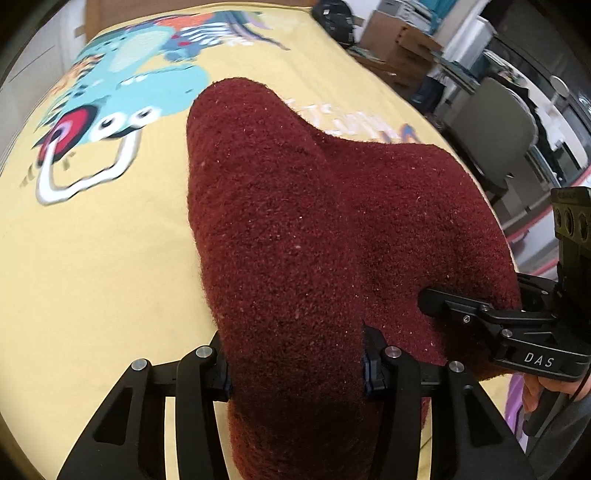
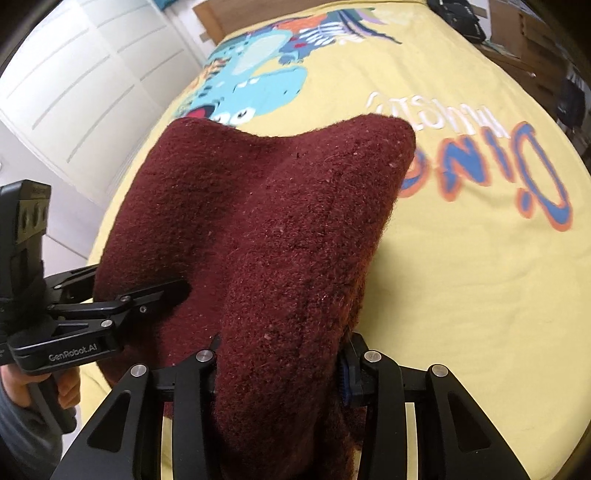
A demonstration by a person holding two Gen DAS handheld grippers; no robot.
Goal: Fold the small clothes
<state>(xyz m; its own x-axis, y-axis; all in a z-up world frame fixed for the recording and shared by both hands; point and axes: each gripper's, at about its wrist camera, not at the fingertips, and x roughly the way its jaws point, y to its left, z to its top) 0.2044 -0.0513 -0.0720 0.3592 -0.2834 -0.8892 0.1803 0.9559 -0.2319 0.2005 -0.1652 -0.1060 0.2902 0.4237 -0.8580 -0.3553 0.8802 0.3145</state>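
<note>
Maroon garment (image 1: 314,240), "DAS" on right gripper (image 1: 436,295), "GenRobot.AI" on left gripper (image 2: 177,291)

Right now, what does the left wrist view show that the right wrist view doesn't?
Left wrist only: grey chairs and cardboard boxes in the room beyond, plus the right gripper coming in from the side. Right wrist only: white panelled doors, the full "Dino" lettering, and the left gripper. Both: the maroon knit garment lifted with both sets of jaws shut on it, over the yellow dinosaur-print cloth.
</note>
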